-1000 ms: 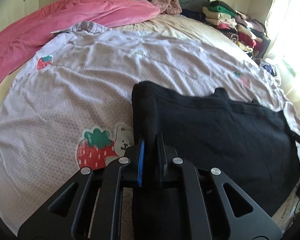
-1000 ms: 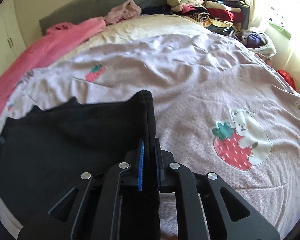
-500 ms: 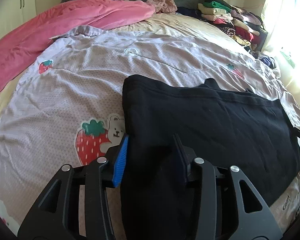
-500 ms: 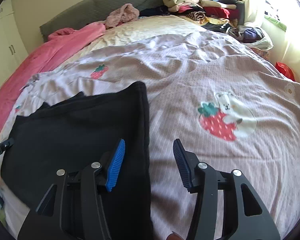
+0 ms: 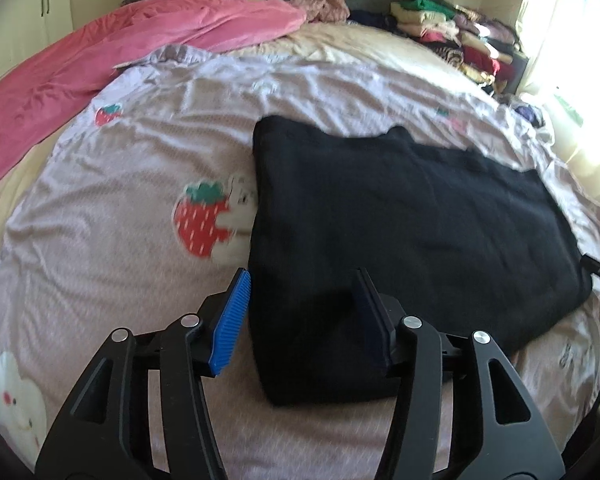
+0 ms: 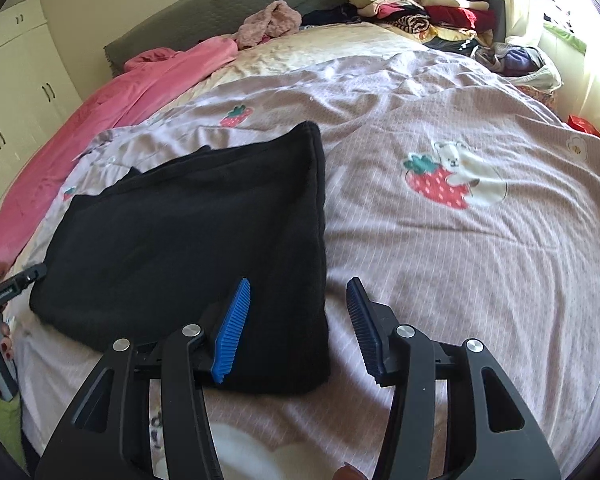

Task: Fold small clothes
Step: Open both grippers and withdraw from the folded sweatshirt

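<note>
A folded black garment [image 5: 400, 216] lies flat on the bed's strawberry-print cover [image 5: 120, 208]. The left claw [image 5: 302, 312] hovers over its near-left corner, jaws opening, pads off the cloth. The right claw [image 6: 298, 316] straddles its near-right edge, partly open, gripping nothing. Both claws point steeply downward.

A pink blanket [image 5: 100, 56] lies across the strawberry-print bedspread [image 5: 120, 208] — stacked clothes [image 6: 420, 4] beyond.
</note>
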Demonstrator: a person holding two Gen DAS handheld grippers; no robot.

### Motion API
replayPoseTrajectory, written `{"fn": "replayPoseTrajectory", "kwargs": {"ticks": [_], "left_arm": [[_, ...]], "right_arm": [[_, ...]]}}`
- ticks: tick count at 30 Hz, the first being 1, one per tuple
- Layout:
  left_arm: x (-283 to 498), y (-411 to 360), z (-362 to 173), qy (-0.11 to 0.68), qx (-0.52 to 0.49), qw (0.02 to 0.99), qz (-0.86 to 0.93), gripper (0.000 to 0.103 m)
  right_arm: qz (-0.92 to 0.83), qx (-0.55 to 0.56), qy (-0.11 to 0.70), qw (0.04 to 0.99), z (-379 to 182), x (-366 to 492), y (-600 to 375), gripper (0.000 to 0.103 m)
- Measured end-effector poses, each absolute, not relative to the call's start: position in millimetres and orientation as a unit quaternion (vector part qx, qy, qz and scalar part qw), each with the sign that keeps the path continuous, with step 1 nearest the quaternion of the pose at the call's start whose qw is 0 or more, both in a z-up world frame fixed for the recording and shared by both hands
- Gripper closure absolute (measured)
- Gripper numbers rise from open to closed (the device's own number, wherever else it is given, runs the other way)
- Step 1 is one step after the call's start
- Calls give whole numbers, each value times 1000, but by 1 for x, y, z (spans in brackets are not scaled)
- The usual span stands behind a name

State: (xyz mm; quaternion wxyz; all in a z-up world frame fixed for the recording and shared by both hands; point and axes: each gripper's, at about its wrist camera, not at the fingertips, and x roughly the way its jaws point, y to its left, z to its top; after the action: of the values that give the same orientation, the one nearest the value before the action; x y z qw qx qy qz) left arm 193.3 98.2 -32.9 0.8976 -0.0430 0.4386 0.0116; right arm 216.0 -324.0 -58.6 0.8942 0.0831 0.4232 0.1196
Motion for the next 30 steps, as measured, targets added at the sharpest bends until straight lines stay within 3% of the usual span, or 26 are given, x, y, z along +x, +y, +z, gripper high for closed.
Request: {"fn": "replayPoseTrajectory", "kwargs": {"ticks": [2, 3, 14, 17, 19, 23, 25, 30], "left_arm": [[188, 97, -37, 444, -37, 895, 16, 58], [186, 97, -39, 445, -35, 895, 18, 58], [173, 103, -49, 454, -55, 889, 21, 56], [170, 102, -45, 450, -55, 891, 19, 55], [168, 100, -42, 449, -57, 891, 16, 52], [165, 95, -36, 446, -56, 893, 7, 46], [164, 93, -33, 443, -56, 895, 4, 40], [162, 90, -24, 436, -56, 898, 1, 30]], "right_arm": [[127, 79, 431, 890, -61, 213, -322, 63], [126, 73, 436, 888, -64, 212, -320, 74], [106, 75, 446, 886, -75, 203, -323, 72], [96, 73, 440, 890, -68, 198, -322, 62], [102, 71, 425, 896, -59, 191, -320, 48], [106, 60, 401, 908, -43, 181, -314, 38], [101, 52, 391, 913, -35, 178, -310, 19], [118, 52, 373, 919, -21, 169, -298, 16]]}}
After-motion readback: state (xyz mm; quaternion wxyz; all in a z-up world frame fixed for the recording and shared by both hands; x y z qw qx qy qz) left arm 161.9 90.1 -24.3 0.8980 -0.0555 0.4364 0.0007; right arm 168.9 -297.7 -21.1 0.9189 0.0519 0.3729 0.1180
